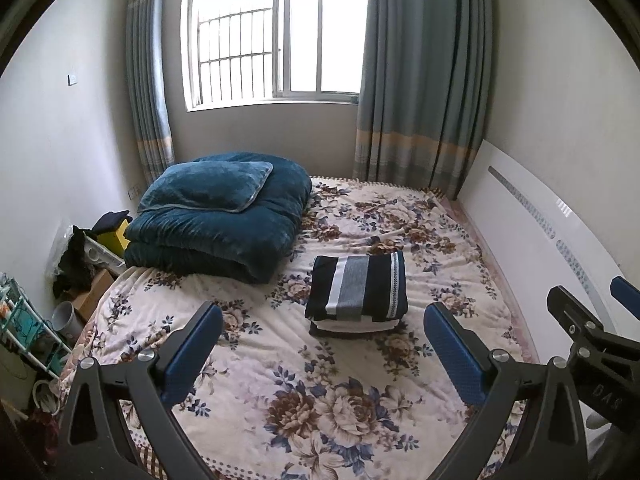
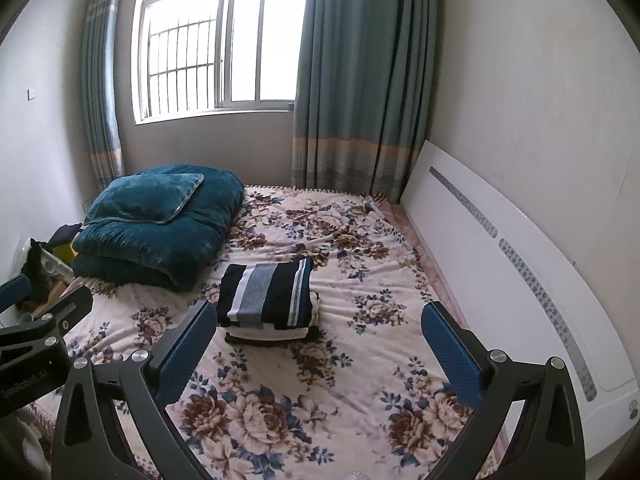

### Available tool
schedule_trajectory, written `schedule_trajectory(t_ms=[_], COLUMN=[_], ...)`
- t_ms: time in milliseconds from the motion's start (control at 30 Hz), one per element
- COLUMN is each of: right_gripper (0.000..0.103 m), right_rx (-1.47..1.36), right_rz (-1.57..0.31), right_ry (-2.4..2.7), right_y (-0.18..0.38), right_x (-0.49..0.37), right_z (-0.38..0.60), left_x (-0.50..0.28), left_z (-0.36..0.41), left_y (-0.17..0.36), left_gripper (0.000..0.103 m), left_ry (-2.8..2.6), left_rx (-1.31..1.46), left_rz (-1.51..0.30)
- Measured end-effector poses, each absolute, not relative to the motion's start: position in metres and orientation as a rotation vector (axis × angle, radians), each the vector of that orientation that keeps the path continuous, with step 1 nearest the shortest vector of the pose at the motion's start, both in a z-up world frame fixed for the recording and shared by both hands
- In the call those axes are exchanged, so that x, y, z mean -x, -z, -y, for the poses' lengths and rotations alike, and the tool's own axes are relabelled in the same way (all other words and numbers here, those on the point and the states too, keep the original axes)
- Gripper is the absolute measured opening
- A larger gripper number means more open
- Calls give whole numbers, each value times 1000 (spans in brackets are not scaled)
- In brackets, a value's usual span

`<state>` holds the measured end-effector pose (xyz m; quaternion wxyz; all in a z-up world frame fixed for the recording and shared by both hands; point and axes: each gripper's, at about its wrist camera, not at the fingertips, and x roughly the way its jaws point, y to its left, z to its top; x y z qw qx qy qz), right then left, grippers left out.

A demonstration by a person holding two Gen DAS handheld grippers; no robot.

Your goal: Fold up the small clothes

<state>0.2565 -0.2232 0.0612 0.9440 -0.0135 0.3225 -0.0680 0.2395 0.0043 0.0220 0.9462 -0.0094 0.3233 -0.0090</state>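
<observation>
We hold both claws above the cream floral bedspread (image 1: 340, 400), empty-handed. Our left gripper (image 1: 320, 344) has its blue-padded fingers (image 1: 192, 356) spread wide, gripping nothing. Our right gripper (image 2: 320, 340) stands just as wide. In the middle of the left view sits the folded navy, grey and white striped garment (image 1: 358, 288), topping a small stack of folded clothes (image 1: 352, 326). At upper left, the folded teal plush quilt (image 1: 216, 220) rests near the window (image 1: 276, 32).
</observation>
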Motion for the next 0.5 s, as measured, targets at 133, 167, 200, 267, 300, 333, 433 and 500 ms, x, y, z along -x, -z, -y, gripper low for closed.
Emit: schedule_trajectory(t_ms=[133,167,200,267,300,333,433,500], right_gripper=[103,103,103,103,103,103,103,103], right_rx=[31,31,33,34,36,37,33,33], right_rz=[-656,-656,-657,-657,-657,-658,-659,-657], right_ry=[139,141,138,132,130,128,121,122], right_y=[-63,-63,-63,-64,-64,-64,-65,-65], right_x=[-256,-255,-255,-255,-255,-254,-253,-252], right_z=[223,223,222,222,221,221,222,223], left_x=[-236,-236,-235,-234,-233,-232,-232,-230], left_z=[-3,-3,-3,-3,-3,-2,-3,-3], left_y=[-24,-23,-24,-24,-24,-25,-26,-27], left_gripper=[103,103,103,103,103,103,103,103], left_ry=[12,8,8,5,4,3,2,0], left_rx=[18,19,19,20,22,23,23,21], left_rz=[-661,-660,-658,-659,-658,-657,-657,-651])
